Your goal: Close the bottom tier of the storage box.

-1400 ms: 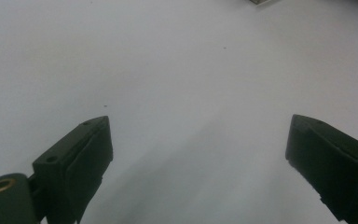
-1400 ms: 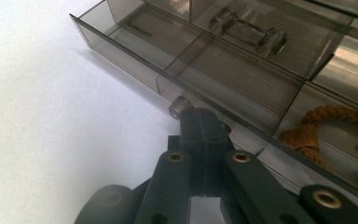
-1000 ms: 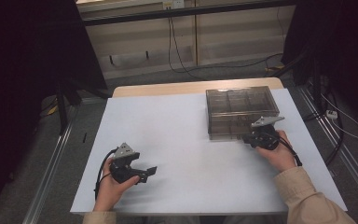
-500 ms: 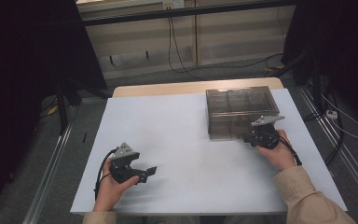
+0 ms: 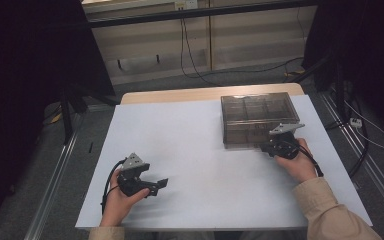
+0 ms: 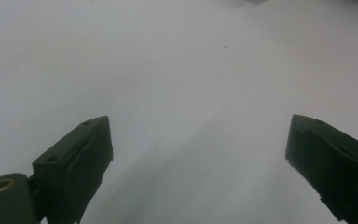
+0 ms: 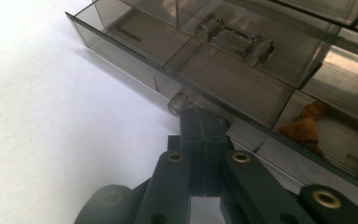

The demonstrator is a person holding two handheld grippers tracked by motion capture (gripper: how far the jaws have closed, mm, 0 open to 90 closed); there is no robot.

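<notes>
The right tool [image 7: 200, 140], jaws pressed together at the box [image 5: 260, 120] in the frame's lower middle, is risking slipping off its knob [image 7: 179, 102].

A smoky, see-through plastic drawer box [image 5: 259, 119] sits flat at about two o'clock on the white table [image 5: 200, 150], its top split into compartments. One front drawer [image 7: 177, 56] is slid partly out, with a small clear knob [image 7: 179, 101] on its face (brownish bits lie in a neighbouring compartment).
</notes>
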